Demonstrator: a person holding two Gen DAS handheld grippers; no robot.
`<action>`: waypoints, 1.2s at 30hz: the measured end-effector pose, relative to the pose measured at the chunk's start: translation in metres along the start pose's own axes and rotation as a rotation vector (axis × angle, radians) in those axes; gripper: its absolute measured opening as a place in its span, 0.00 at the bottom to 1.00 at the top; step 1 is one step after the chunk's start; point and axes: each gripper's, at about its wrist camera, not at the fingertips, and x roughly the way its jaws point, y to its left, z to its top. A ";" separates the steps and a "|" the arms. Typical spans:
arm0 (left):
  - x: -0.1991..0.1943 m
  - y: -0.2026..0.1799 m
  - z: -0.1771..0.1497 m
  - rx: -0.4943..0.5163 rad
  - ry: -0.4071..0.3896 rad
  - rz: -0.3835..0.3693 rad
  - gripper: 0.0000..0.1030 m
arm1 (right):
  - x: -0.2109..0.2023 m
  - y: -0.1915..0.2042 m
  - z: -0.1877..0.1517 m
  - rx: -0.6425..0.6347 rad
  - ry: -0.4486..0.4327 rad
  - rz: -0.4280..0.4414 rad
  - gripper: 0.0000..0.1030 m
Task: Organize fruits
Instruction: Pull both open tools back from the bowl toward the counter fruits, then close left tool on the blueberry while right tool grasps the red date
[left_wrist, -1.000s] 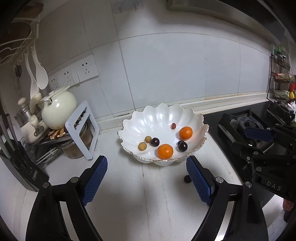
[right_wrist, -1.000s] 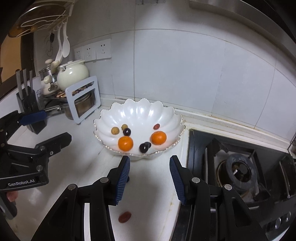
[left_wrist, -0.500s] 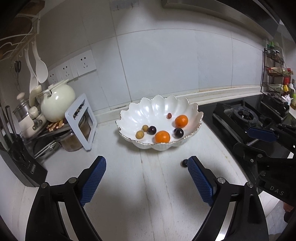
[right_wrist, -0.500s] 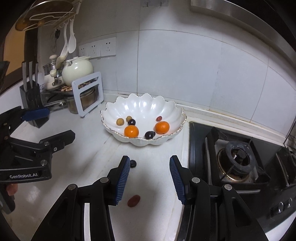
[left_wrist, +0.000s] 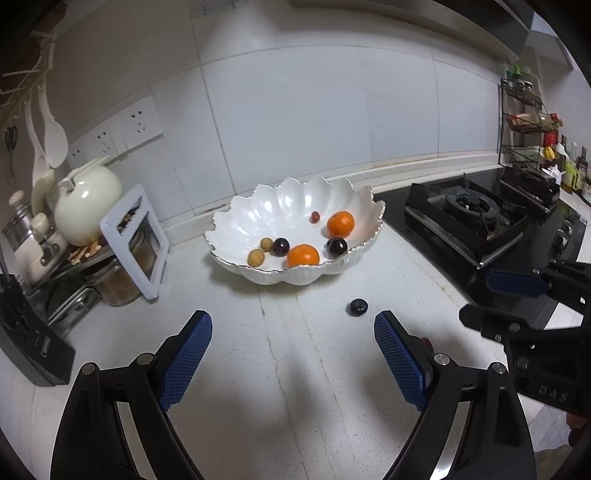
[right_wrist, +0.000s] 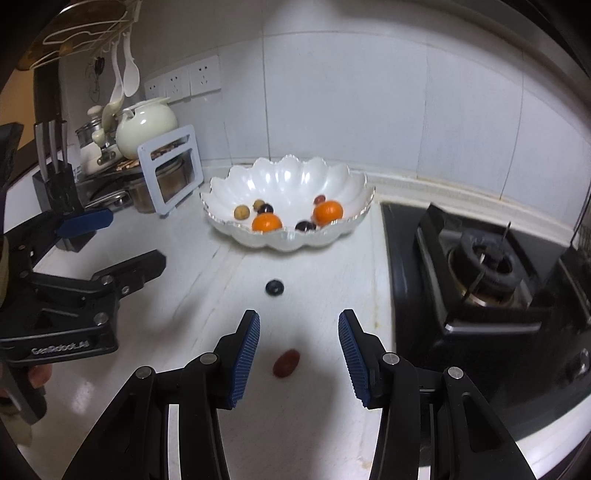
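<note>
Your left gripper (left_wrist: 293, 363) hangs over the bare counter (left_wrist: 280, 398), jaws spread wide, nothing between the pads. Your right gripper (right_wrist: 298, 356) is also spread, narrower than the left, and holds nothing.

Bowl (left_wrist: 280, 206): white, scalloped, stands on the counter near the back wall, left of the stove (left_wrist: 469, 210). Inside it: two oranges (left_wrist: 303, 255), one at the front rim and one toward the right; two dark round fruits (left_wrist: 280, 246); two small tan fruits (left_wrist: 255, 257) on the left; one small reddish fruit (left_wrist: 315, 217) toward the back.

Two fruits lie loose on the counter, outside the bowl:
- Blueberry (right_wrist: 274, 287): in front of the bowl, apart from it. In the left wrist view it sits just beyond the tip of your left gripper's right finger. In the right wrist view it lies ahead of the right gripper, a little left of centre.
- Red date (right_wrist: 286, 363): nearer to you than the blueberry. It lies between the right gripper's fingers in the right wrist view, closer to the left one, touching neither so far as you can see. The left wrist view shows only a sliver of it behind the right finger.

Left of the bowl: a white rack (left_wrist: 135, 240), a cream pot (left_wrist: 88, 203), a knife block (right_wrist: 57, 181).
</note>
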 end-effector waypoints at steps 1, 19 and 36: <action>0.003 0.000 -0.001 0.004 0.003 -0.010 0.88 | 0.002 0.001 -0.003 0.009 0.007 0.001 0.45; 0.077 -0.018 -0.010 0.107 0.074 -0.147 0.80 | 0.052 -0.001 -0.035 0.128 0.088 -0.006 0.44; 0.131 -0.045 -0.004 0.115 0.145 -0.232 0.58 | 0.078 -0.002 -0.045 0.195 0.117 0.022 0.30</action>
